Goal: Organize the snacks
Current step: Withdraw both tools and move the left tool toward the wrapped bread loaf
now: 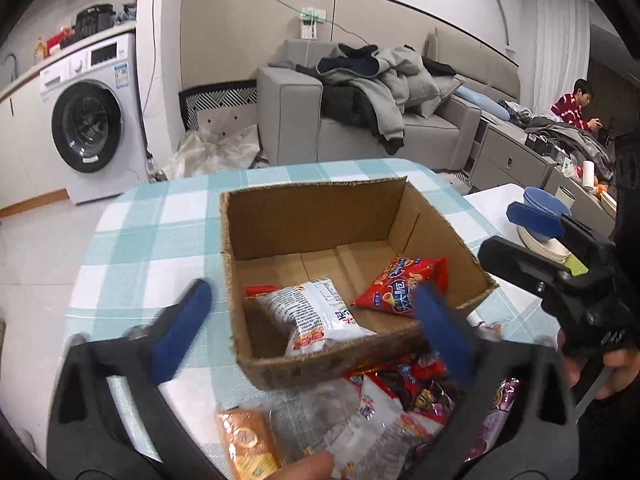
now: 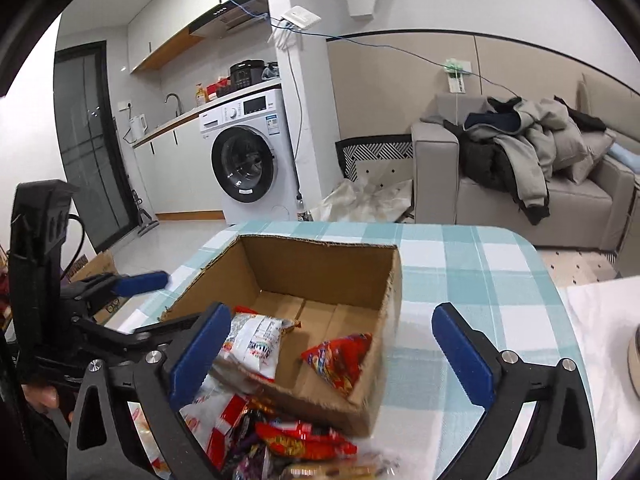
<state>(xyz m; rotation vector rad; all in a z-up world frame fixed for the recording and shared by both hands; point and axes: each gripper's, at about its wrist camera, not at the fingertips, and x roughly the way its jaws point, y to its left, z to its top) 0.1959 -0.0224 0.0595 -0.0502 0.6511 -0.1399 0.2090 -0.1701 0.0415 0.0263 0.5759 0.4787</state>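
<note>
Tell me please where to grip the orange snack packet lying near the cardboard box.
Judging by its pose, take the orange snack packet across its narrow width, coming from above: it lies flat on the table beside the pile, its long sides free. The left gripper is open and nearest.

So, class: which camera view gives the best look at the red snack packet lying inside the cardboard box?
The left wrist view. There the red snack packet lies almost fully exposed on the floor of the cardboard box, its printed face visible. In the right wrist view the same packet sits against the box's near wall, looks smaller and slightly blurred.
</note>
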